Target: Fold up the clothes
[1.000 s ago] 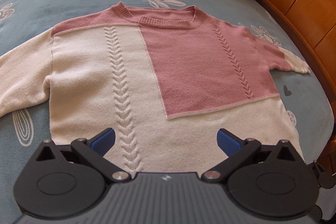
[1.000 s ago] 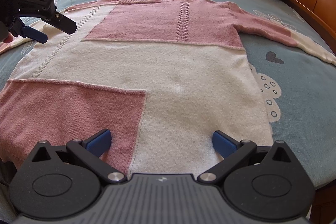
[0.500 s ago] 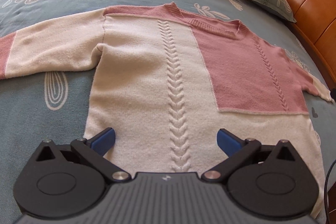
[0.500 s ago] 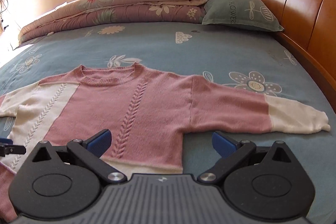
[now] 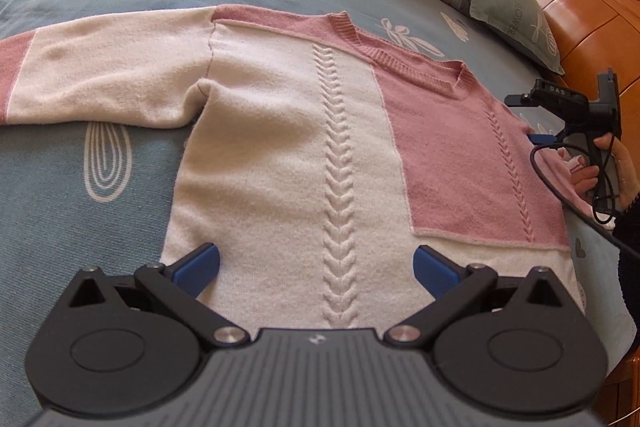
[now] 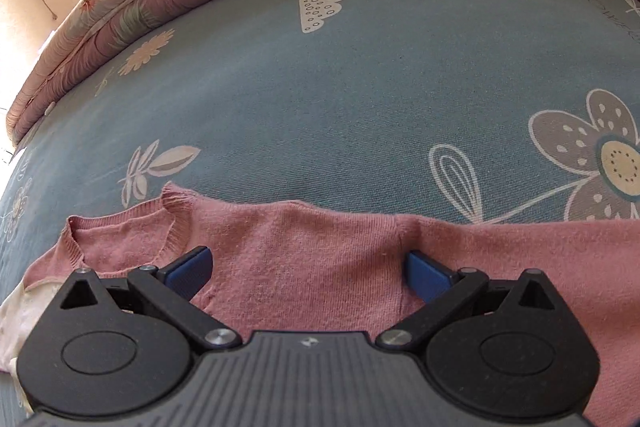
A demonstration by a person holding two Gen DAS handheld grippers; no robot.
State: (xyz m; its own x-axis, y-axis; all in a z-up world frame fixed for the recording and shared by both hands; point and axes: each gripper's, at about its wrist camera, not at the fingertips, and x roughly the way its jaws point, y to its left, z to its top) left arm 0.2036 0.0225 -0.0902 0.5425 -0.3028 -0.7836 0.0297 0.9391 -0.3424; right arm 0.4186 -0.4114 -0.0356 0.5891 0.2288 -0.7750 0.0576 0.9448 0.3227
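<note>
Left wrist view: the sweater [image 5: 288, 155] lies flat on the bed [image 5: 80, 195]; the left gripper [image 5: 316, 263] gapes wide over its hem, holding nothing. At 3 o'clock, a hand [image 5: 600, 167] carries the right gripper [image 5: 538, 138].

Right wrist view: the right gripper [image 6: 307, 269] spreads wide over the sweater's [image 6: 304, 259] pink shoulder, empty.

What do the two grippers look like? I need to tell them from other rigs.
Both the left gripper and the right gripper share one build: a ribbed grey body, black linkage arms with round discs and silver pivots, and blue fingertip pads. A black cable loops by the right one.
</note>
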